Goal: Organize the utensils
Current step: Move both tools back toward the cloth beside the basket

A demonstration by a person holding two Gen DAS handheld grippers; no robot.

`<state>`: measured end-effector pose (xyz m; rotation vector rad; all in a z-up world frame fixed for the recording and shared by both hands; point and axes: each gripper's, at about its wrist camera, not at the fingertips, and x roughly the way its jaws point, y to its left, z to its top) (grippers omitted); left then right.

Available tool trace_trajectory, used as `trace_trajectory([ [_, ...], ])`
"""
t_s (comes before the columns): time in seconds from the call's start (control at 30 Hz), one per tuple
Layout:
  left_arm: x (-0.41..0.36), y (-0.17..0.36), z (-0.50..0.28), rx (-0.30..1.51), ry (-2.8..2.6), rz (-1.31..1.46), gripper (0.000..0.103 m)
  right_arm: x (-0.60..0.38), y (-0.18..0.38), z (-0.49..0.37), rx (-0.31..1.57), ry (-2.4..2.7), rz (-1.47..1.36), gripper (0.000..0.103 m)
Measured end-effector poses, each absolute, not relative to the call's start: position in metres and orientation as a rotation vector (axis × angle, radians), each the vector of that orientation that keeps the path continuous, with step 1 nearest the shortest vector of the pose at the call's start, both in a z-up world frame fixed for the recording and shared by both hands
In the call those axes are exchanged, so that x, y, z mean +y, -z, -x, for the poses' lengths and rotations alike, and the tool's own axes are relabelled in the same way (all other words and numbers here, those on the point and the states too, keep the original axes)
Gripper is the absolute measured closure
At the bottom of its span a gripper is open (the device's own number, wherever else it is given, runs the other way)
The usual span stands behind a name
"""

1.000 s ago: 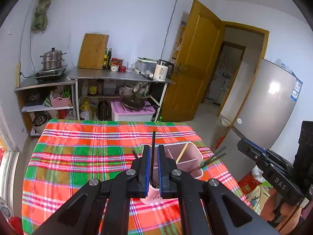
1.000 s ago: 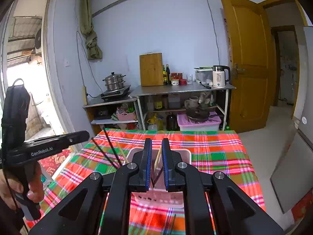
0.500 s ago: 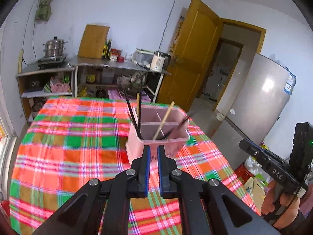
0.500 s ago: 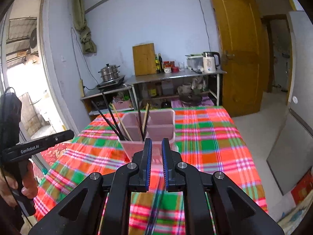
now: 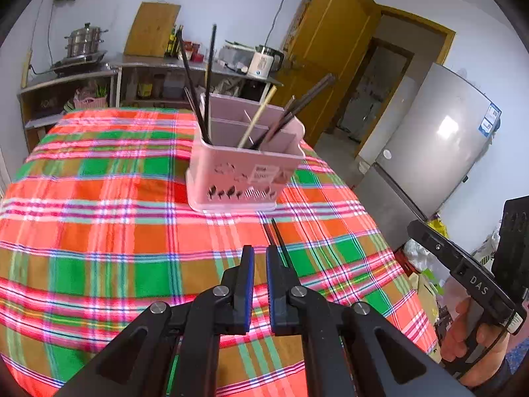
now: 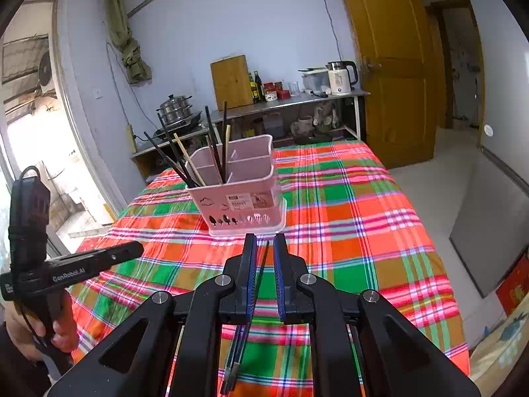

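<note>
A pink utensil holder [image 5: 244, 172] stands on the plaid tablecloth [image 5: 99, 231] and holds several dark and light chopsticks; it also shows in the right wrist view [image 6: 241, 198]. A pair of dark chopsticks [image 5: 279, 243] lies flat on the cloth in front of the holder; in the right wrist view the pair [image 6: 254, 294] runs under and between the fingers. My left gripper [image 5: 260, 254] is nearly shut and empty, above the cloth, left of the loose pair. My right gripper [image 6: 264, 244] is slightly open and empty, above the loose pair.
A metal shelf [image 6: 297, 99] with a kettle, bottles and a cutting board stands behind the table. A steamer pot [image 6: 175, 109] sits at its left. A yellow door [image 6: 393, 66] and a grey fridge [image 5: 436, 145] are to the right. The table's edges fall away on both sides.
Both grippers have pulled back and away from the holder, which now looks farther off. The loose pair of chopsticks on the cloth has come into view.
</note>
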<state>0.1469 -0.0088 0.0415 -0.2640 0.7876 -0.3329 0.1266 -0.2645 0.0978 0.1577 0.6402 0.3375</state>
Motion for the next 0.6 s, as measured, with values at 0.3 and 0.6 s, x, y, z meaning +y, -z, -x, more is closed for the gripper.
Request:
trace_trajectory([
  [0.3, -0.038, -0.016, -0.169, 0.860, 0.356, 0.263, 0.097, -0.270, -0.081, -0.131, 0.672, -0.345, -0.175, 0.093],
  [0.6, -0.061, 0.019, -0.200, 0.951, 0.359, 0.273, 0.094, -0.266, -0.052, -0.148, 0.736, -0.369, -0.190, 0.093],
])
